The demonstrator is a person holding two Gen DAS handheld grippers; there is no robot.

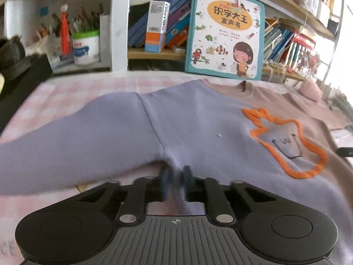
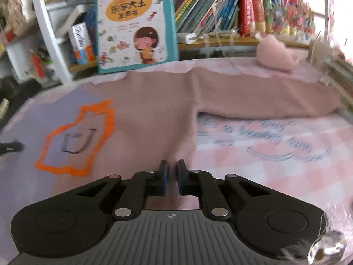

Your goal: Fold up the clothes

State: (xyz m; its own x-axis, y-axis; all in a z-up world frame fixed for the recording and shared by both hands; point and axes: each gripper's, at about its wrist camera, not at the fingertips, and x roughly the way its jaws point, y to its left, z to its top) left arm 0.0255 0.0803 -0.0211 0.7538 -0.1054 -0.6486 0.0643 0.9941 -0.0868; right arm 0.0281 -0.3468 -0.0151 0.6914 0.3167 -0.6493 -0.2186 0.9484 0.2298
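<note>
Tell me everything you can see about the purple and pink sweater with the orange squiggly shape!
The soft two-tone knit sweater lies flat, front up, on the pink checked tablecloth. One half is lavender, the other dusty pink, sleeves spread sideways. An orange outline frames a stitched smile. The left gripper pinches the lavender hem; the right gripper pinches the pink hem.

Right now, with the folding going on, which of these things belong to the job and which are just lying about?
Part of the job:
- sweater, purple and tan, spread flat
- left gripper, pinching its purple hem
- right gripper, pinching its tan hem

Just lying about:
- picture book
- pink fluffy thing
- shelf books
- pencil tub
</note>
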